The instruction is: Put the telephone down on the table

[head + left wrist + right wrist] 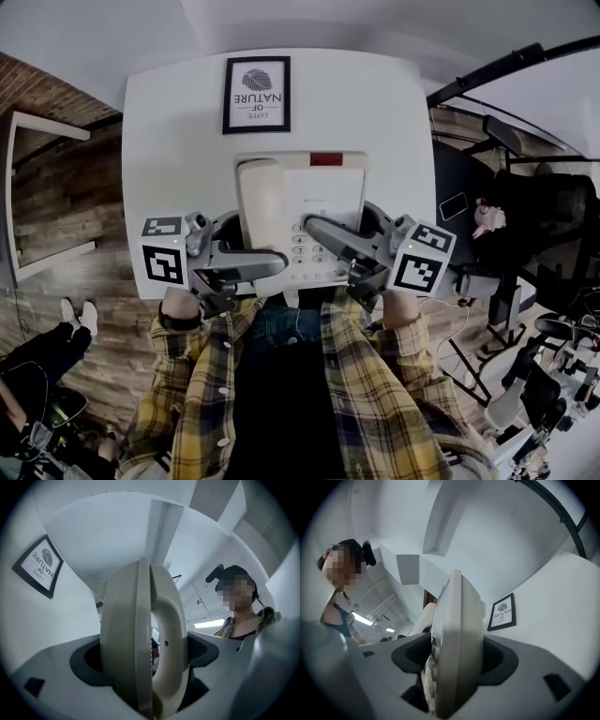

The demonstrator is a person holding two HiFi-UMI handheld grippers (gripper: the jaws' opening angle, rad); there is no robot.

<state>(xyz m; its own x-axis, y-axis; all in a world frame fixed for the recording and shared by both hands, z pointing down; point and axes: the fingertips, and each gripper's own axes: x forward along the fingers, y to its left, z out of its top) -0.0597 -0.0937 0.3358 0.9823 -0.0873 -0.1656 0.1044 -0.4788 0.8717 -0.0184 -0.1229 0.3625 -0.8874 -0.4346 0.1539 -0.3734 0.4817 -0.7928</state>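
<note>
There is one telephone (pixel 281 202), one table (pixel 169 122), one framed picture (pixel 256 94) and two grippers.

The telephone is over the near edge of the table, right in front of the person. It is held between the two grippers. I cannot tell if its bottom touches the table top.

The left gripper (pixel 145 660) is squeezed on the left side of the telephone, where the handset lies. The right gripper (pixel 454 665) is squeezed on the right side, by the buttons. Each gripper has one cube with black and white squares on it, so that makes two cubes.

The telephone is smooth, cream plastic. It is a flat box shape with round corners. It has rows of small buttons near the middle and one little red strip at its far edge. The handset is long and curved.

The table is white and smooth, with round corners. The picture lies flat at the far end of the table, well apart from the telephone. It has a thin black frame, a white middle and one dark leaf.

The gripper jaws are grey with dark pads.

The person wears a yellow checked shirt (pixel 394 394).
</note>
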